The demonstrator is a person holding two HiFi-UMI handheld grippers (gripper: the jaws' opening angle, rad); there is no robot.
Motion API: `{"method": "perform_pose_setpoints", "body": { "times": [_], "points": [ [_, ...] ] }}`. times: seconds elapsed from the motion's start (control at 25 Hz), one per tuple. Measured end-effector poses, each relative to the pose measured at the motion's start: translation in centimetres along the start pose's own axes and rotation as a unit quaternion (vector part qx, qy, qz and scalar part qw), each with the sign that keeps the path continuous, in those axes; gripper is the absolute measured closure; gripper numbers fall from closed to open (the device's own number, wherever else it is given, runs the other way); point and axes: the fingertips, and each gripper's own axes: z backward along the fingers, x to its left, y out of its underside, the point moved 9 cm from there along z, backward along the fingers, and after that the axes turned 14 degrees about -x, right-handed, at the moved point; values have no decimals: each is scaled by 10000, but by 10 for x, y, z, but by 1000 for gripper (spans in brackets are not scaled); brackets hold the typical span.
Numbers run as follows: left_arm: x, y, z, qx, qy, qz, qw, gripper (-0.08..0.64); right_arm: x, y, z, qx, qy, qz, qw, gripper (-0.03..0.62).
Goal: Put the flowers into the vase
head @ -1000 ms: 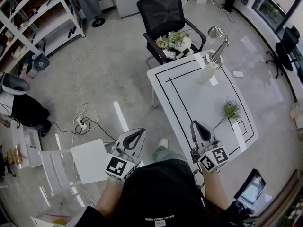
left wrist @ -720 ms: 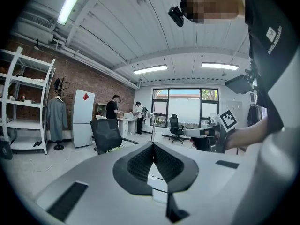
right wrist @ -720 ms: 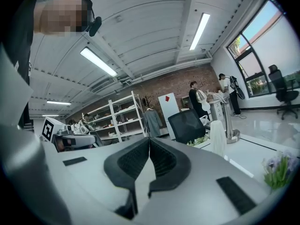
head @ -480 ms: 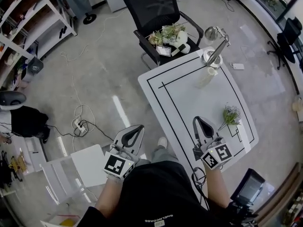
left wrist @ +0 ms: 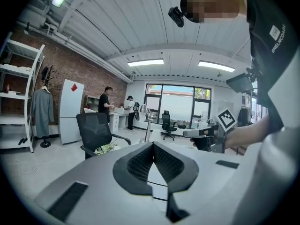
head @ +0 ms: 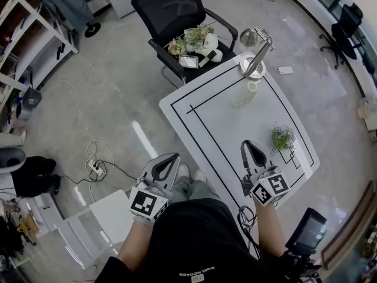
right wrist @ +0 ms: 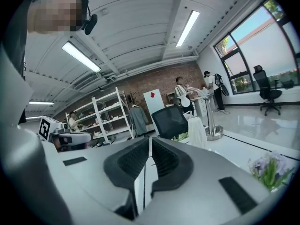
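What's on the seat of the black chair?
On the seat of the black chair lie a bunch of flowers, something white and a small card. They cover much of the seat, so anything beneath them is hidden.

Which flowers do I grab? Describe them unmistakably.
Find the white table with black lines. Near its right edge, ahead of the right gripper, lies a small green bunch with pale blossoms. It is the only bunch on the table; the other flowers sit on the black chair.
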Motion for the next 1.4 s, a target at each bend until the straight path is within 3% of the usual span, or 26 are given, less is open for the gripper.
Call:
{"method": "perform_pose_setpoints", "body": {
  "times": [0.32,0.6,0.72,1.08,1.4],
  "points": [
    [15,-3,-46,56,663,-83,9978,555,-24,-7,6,92,943,211,9953,581],
    [9,7,-93,168,1094,-19,9939,555,-66,-9,29,336,1862,306,9815,557],
    [4,13,-116,233,1236,-39,9921,552,-89,-6,44,442,2222,257,9736,520],
    [3,28,-185,403,1361,43,9899,440,-132,4,74,871,3231,254,9420,381],
    [4,55,-243,693,1656,-81,9837,342,-175,25,79,1275,3908,276,9112,332]
  ]
}}
